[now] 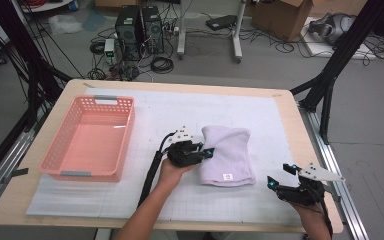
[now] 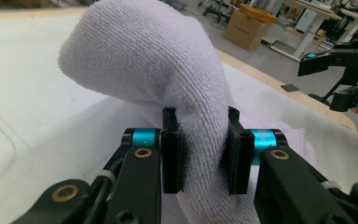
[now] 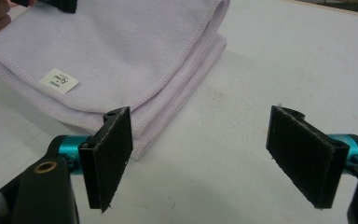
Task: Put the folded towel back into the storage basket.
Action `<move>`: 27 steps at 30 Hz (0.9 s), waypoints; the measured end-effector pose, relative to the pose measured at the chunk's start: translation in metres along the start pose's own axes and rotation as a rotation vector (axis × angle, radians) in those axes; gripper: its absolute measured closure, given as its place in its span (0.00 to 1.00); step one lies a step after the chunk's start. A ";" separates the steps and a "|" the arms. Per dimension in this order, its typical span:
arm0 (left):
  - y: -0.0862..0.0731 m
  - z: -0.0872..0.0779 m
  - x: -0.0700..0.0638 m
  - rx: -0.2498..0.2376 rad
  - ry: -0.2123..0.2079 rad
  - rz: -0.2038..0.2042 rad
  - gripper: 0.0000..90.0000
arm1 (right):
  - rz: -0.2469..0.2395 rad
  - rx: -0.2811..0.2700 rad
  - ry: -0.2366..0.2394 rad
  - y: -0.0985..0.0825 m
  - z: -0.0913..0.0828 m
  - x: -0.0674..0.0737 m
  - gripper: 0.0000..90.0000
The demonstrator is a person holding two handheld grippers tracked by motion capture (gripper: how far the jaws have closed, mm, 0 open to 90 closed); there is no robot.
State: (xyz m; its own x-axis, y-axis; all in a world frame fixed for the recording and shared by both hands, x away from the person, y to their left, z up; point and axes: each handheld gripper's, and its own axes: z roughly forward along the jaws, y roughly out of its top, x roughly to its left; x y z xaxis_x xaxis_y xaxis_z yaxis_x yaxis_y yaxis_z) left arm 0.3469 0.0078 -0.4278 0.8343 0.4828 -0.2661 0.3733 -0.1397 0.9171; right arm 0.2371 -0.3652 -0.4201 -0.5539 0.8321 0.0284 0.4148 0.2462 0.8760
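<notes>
Your left gripper (image 2: pixel 200 156) is clamped on the folded lavender terry towel (image 1: pixel 228 154), hiding the pinched edge; your right gripper (image 3: pixel 214 161), at 4 o'clock, stands apart.

A folded towel (image 1: pixel 228 155) lies on a mat (image 1: pixel 260 115) that covers most of the table (image 1: pixel 292 112), a little right of the middle. A basket (image 1: pixel 91 137) stands on the mat well to the towel's left. The left gripper (image 1: pixel 207 151) sits at the towel's left edge, with a fold of it between the jaws. The right gripper (image 1: pixel 280 176) hovers near the table's front right corner, just right of the towel and apart from it.
</notes>
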 end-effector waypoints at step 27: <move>0.029 -0.074 -0.001 -0.120 -0.022 0.180 0.82 | -0.003 -0.014 0.017 0.005 0.002 0.004 0.24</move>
State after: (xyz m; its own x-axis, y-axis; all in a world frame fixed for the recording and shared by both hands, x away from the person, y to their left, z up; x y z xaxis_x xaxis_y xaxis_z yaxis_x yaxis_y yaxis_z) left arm 0.3268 0.0673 -0.3788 0.8922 0.4404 -0.1002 0.1680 -0.1177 0.9787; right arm 0.2382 -0.3597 -0.4169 -0.5675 0.8227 0.0342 0.4032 0.2414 0.8827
